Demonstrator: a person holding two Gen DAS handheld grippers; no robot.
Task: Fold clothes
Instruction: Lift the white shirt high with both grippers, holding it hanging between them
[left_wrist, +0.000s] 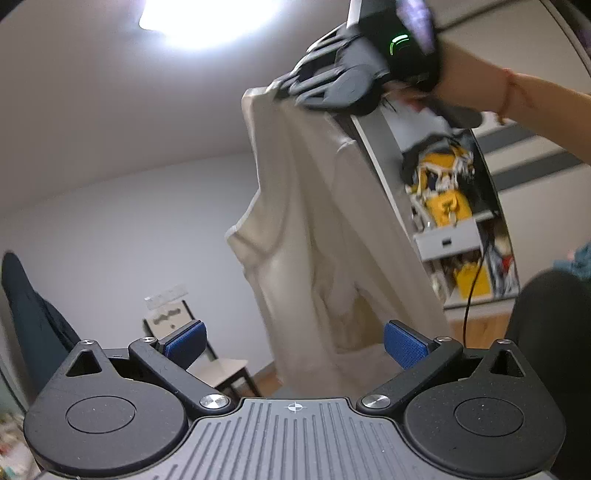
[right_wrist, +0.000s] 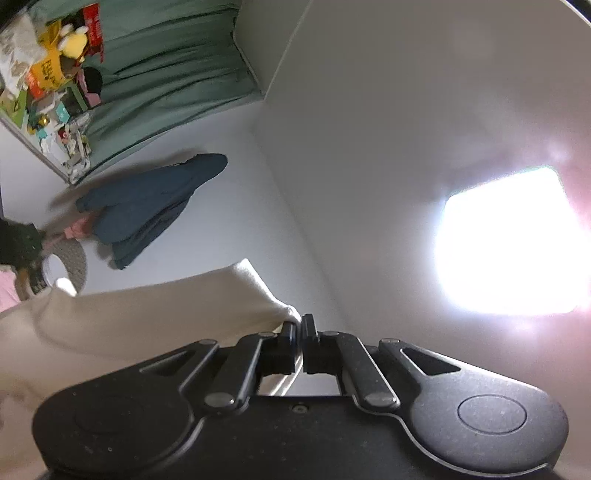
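The left gripper gapes empty at six o'clock. Above it the cream garment hangs mid-air, pinched at one o'clock by the right gripper — jaws clamped on one corner. Risk: that single thin pinch slips and the garment drops — or bunches.

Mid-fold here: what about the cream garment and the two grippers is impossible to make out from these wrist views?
- Cream garment, left wrist view: its lower hem is hidden behind the left gripper, which is open with nothing between its pads.
- Garment type: bunched and motion-blurred; which part is pinched cannot be told.
- Right gripper, right wrist view: closed on a corner; the rest of the cloth runs off the left edge.
- Folding surface: in neither view.
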